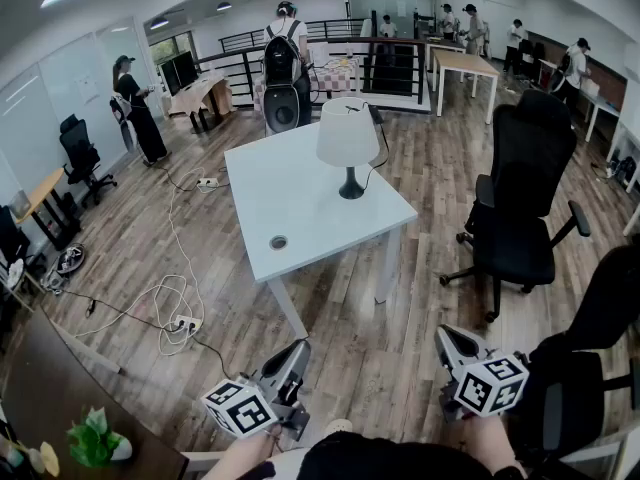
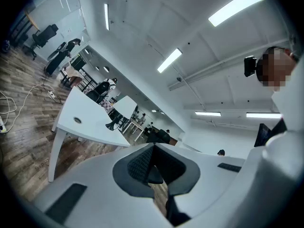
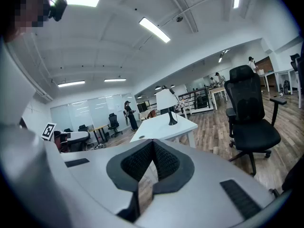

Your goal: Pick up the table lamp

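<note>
Table lamp (image 1: 348, 140) on white table (image 1: 285, 203), office chair (image 1: 520, 208) beside, left gripper (image 1: 297, 350) and right gripper (image 1: 447, 337) closed, empty

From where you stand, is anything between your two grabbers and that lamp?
Nothing visible. Only floor and the table top lie between the left gripper, the right gripper and the table lamp; the office chair stands off to the right.

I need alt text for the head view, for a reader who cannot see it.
A table lamp with a white shade stands on a white table across a wooden floor. At the bottom edge, the left tongs and right tongs are shut and empty; a black office chair stands right of the table.
</note>
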`<state>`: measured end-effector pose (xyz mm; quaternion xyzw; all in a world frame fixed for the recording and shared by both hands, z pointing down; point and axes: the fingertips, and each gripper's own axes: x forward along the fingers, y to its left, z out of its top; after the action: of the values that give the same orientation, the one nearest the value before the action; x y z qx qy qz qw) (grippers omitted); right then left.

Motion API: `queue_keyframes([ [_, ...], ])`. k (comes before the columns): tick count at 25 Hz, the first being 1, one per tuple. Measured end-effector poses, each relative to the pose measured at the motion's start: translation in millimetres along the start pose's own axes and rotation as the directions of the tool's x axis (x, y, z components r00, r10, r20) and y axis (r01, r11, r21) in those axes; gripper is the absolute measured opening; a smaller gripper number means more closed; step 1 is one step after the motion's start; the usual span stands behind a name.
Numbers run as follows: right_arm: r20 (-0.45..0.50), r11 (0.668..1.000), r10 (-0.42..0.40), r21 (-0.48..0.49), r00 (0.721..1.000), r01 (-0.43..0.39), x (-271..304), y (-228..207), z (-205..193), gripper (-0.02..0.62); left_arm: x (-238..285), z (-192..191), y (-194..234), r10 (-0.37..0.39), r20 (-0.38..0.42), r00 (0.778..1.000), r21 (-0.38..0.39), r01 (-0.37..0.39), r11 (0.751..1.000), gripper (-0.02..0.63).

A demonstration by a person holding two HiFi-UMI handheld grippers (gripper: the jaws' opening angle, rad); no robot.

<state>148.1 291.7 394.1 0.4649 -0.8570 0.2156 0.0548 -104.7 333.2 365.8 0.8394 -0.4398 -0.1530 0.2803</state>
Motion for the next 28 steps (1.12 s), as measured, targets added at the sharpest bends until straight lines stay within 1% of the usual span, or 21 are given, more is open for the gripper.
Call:
queue_keyframes([
  [4,0.001,1.0,-0.024,0.013,1.0,0.024,9.7,-2.8,8.2,0.012,12.9,7.1,9.4,-0.011,0.0,1.0,-0.004,0.011,1.0,0.012],
  [12,0.004,0.998,-0.059,-0.011,0.998,0.06,30.6,-1.7,22.8,0.012,31.2,21.7,27.9,-0.041,-0.011,0.999,-0.016,0.041,0.999,0.012],
  [18,0.0,0.998,-0.06,-0.004,0.998,0.06,63.2,-6.3,23.4,0.012,46.3,40.8,54.0,-0.052,-0.014,0.999,-0.018,0.052,0.998,0.012],
  [26,0.07,0.993,-0.083,0.089,0.994,0.077,103.3,-6.3,35.7,0.012,73.6,67.6,86.9,-0.106,-0.055,0.993,-0.001,0.106,0.994,0.012],
  [28,0.083,0.992,-0.085,0.096,0.993,0.077,109.6,-4.9,35.9,0.012,81.1,72.6,95.1,-0.116,-0.061,0.991,0.005,0.117,0.993,0.012],
])
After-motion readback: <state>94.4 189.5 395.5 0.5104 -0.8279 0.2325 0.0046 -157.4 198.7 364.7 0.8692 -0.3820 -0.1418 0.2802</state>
